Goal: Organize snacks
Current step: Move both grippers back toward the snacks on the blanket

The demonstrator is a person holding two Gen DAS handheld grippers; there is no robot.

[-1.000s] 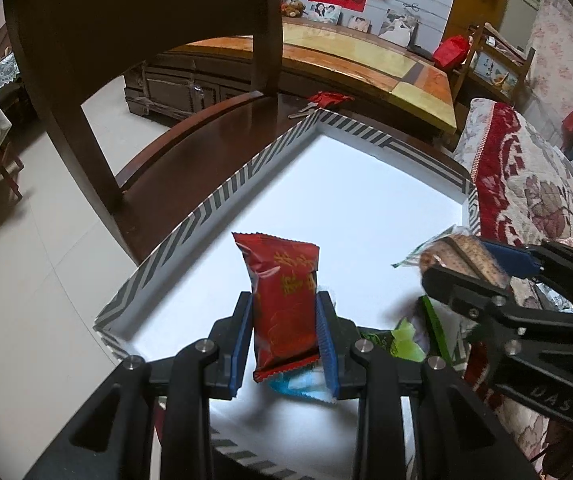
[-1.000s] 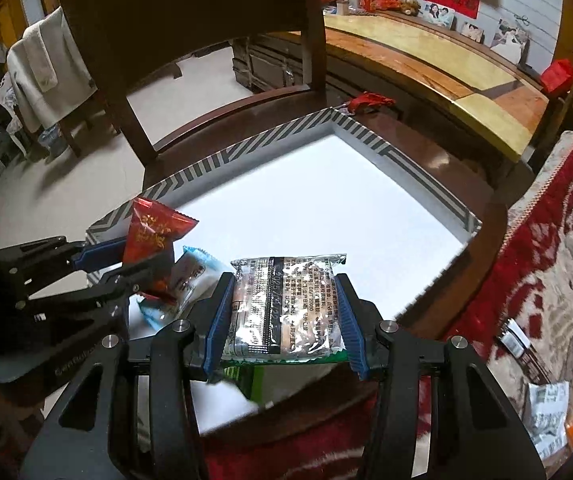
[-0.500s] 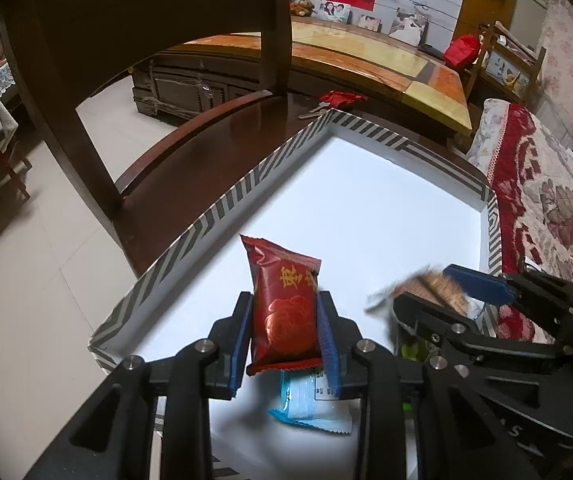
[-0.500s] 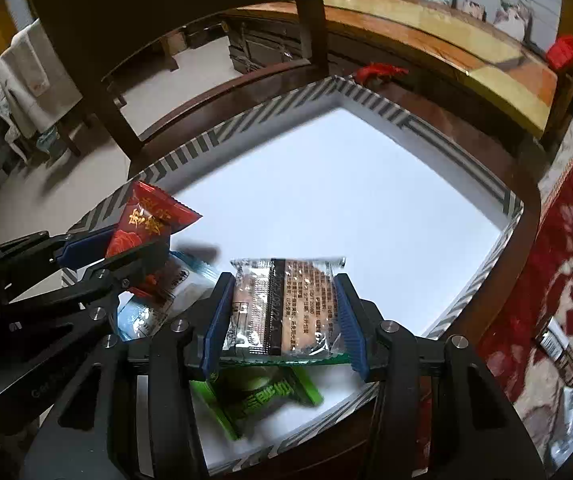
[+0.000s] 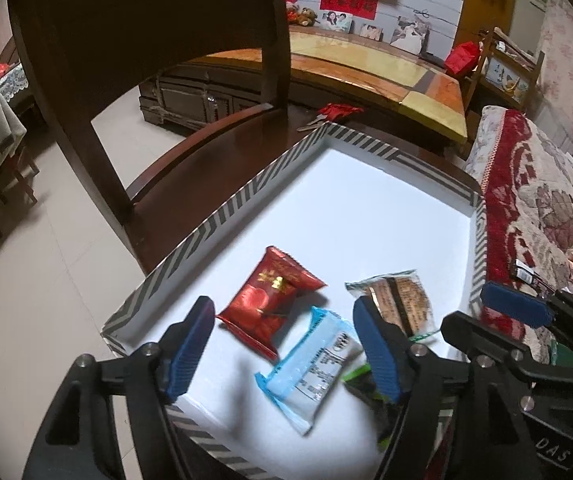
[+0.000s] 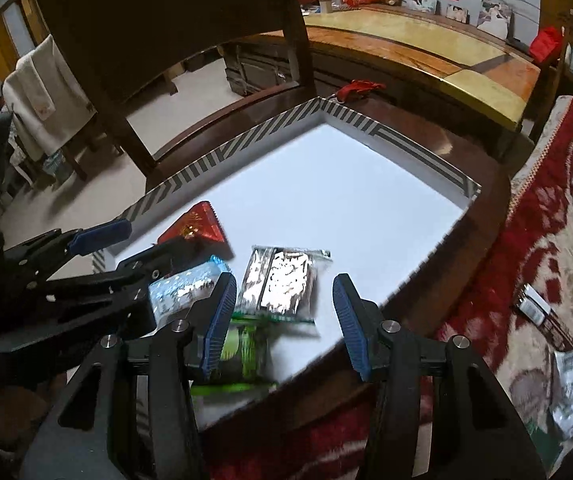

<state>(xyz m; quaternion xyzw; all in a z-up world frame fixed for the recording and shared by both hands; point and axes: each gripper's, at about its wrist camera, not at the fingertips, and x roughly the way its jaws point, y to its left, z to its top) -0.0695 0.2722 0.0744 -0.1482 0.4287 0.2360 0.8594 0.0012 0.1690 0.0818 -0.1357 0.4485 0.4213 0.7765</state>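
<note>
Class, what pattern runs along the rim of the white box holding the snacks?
Grey-and-white diagonal stripes along the box rim, clearest in the left wrist view.

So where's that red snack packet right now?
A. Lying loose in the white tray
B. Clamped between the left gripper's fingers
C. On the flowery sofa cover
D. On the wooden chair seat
A. The red packet lies flat on the white tray floor, ahead of the left gripper, whose jaws are opening and touch nothing.

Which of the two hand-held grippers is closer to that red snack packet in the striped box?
Left. The left hand-held gripper, jaws opening, has the red packet lying just ahead between its fingers; the right hand-held gripper is farther off, over the silver packet.
</note>
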